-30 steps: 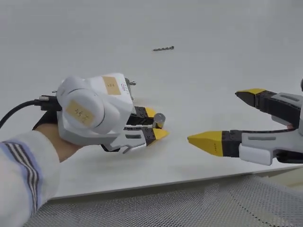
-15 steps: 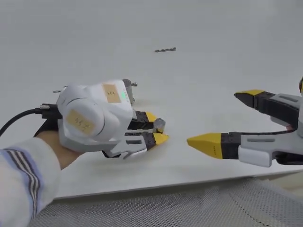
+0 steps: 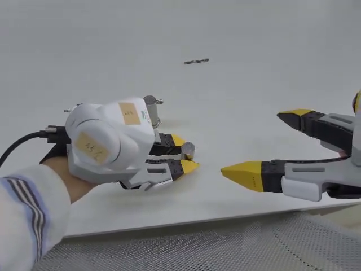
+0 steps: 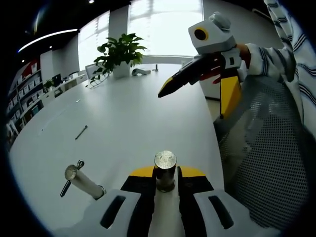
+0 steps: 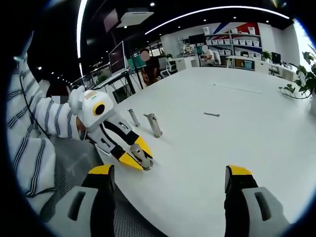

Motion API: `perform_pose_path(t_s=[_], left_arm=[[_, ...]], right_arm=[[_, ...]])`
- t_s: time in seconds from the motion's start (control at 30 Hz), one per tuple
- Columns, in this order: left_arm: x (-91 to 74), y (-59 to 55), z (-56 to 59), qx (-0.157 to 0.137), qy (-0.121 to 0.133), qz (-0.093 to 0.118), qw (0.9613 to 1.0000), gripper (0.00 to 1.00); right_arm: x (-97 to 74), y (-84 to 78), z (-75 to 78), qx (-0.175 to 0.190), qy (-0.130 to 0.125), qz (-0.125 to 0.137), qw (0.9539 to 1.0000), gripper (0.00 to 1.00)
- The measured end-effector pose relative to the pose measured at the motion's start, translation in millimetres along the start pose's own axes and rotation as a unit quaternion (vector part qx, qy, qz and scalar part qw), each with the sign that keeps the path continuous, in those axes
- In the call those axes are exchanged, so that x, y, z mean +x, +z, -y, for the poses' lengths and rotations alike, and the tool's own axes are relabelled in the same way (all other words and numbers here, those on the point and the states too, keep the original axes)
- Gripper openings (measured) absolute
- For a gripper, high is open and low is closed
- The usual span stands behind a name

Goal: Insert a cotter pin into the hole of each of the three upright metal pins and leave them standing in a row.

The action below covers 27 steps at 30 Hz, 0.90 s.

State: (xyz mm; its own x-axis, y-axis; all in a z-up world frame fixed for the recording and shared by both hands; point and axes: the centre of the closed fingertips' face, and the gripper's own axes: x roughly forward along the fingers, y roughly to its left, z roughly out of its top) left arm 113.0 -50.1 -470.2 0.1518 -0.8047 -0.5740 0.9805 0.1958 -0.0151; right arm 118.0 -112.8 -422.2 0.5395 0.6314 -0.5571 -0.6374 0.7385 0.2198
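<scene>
White, smooth tabletop ran under both tools. Tan stickers on my left gripper carried writing I couldn't read. Its yellow-tipped jaws clamped a shiny metal pin at lower centre. My right gripper gaped empty at right. Since a second earlier, the upright pin behind had come clearer. One cotter pin lay upper centre.
</scene>
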Motion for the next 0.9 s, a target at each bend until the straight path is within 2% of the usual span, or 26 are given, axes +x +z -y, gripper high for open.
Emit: perform_pose_path(t_s=[0.07,0.17,0.27,0.37,0.43,0.47,0.53,0.57,0.63,0.67,0.7,0.77,0.8,0.9], left_arm=[[-3.8,-2.0,2.9,0.004,-0.003,-0.007,1.0000,0.17],[-12.7,-2.7,9.1,-0.015,-0.016,-0.006,0.9998,0.25],[-24.4,-2.5,12.2,-0.016,-0.014,-0.006,0.9998,0.34],[-36.6,-2.9,11.0,-0.031,-0.003,-0.002,0.9995,0.46],[-45.4,-2.1,12.3,-0.064,-0.001,0.007,0.9979,0.51],[-51.1,-0.5,8.1,-0.086,0.014,0.020,0.9960,0.52],[-59.3,-0.1,2.0,-0.095,0.034,0.031,0.9944,0.53],[-64.9,-0.6,-1.4,-0.116,0.046,0.039,0.9915,0.54],[-73.7,-1.8,-4.7,-0.126,0.061,0.047,0.9891,0.57],[-76.7,-3.1,-5.5,-0.133,0.067,0.049,0.9877,0.60],[-80.6,-5.4,-8.4,-0.134,0.082,0.049,0.9864,0.68],[-85.4,-9.5,-6.6,-0.137,0.085,0.044,0.9860,0.83],[-88.2,-10.1,-6.0,-0.138,0.086,0.046,0.9856,0.87],[-96.5,-11.3,-6.2,-0.147,0.096,0.052,0.9831,0.91]], right_arm=[[-0.6,-0.5,-0.3,-0.002,-0.001,-0.002,1.0000,0.91],[-1.1,-0.6,-1.5,-0.005,-0.001,-0.004,1.0000,0.91],[-1.2,-0.3,-2.8,-0.006,-0.001,-0.004,1.0000,0.91],[-0.6,0.9,-4.7,-0.004,0.001,-0.003,1.0000,0.91],[-0.4,1.4,-6.1,-0.005,0.002,-0.003,1.0000,0.91],[-0.3,1.6,-6.5,-0.006,0.002,-0.004,1.0000,0.91],[-0.3,1.5,-7.4,-0.007,0.003,-0.005,1.0000,0.91],[-0.3,1.6,-7.6,-0.007,0.002,-0.005,1.0000,0.91],[-0.4,1.4,-7.7,-0.006,0.002,-0.006,1.0000,0.91],[-0.4,1.0,-7.7,-0.006,0.003,-0.007,1.0000,0.91],[-0.3,0.7,-7.6,-0.006,0.003,-0.008,0.9999,0.91],[-0.6,-0.9,-6.2,-0.006,0.001,-0.011,0.9999,0.91],[-1.5,-1.9,-4.4,-0.005,-0.002,-0.013,0.9999,0.91],[-4.3,-2.7,0.0,-0.002,-0.009,-0.014,0.9999,0.91]])
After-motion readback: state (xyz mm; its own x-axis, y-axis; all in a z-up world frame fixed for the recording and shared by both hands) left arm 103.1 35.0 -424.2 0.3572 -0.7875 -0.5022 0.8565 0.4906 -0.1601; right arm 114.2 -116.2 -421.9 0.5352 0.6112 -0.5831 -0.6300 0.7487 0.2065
